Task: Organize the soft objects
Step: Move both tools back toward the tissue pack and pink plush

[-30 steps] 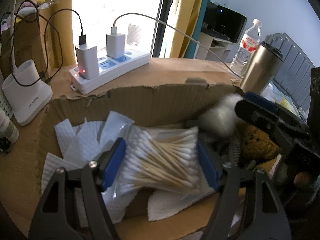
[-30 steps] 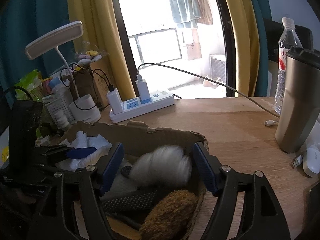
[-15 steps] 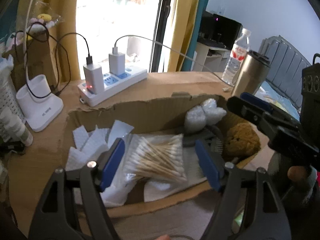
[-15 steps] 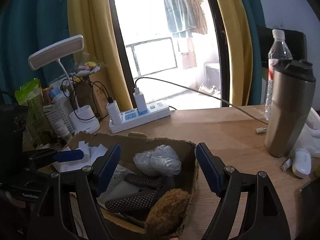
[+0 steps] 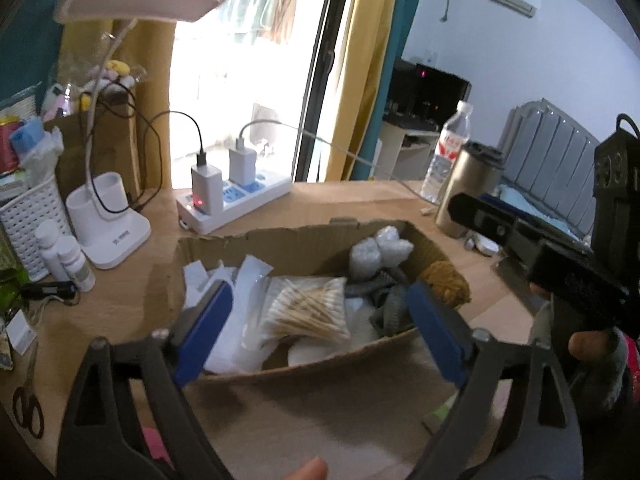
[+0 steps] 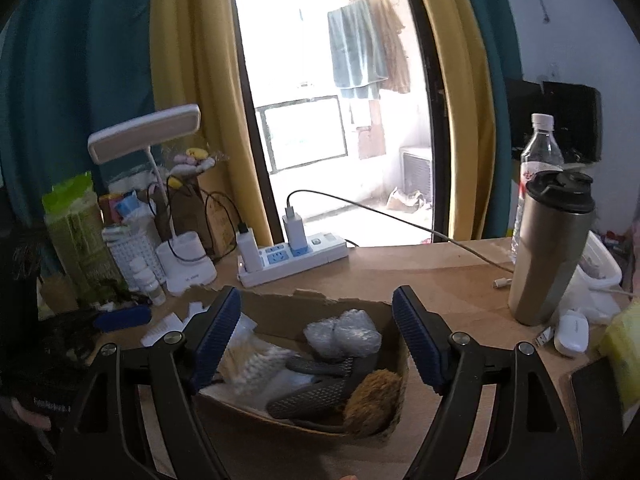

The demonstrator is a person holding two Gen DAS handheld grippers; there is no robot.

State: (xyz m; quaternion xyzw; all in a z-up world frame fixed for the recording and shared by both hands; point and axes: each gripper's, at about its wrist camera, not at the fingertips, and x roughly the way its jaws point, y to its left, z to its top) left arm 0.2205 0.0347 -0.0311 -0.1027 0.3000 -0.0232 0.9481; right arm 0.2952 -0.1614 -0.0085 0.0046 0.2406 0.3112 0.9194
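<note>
Left wrist view: left gripper point(image 5: 320, 324) jaws, just opening wide, empty above the cotton swabs point(image 5: 308, 314).

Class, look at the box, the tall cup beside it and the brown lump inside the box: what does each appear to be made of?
Box: brown corrugated cardboard, matt, with torn, ragged edges.
Tall cup: brushed metal, probably steel, with a dull sheen and a black plastic lid.
Brown lump: fuzzy plush or fibre, matt; which one cannot be told.

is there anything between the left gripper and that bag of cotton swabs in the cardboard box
Nothing visible blocks it. The left gripper is open and empty above the cardboard box's near wall, with the bag of cotton swabs lying uncovered on white tissues just beyond.
</note>
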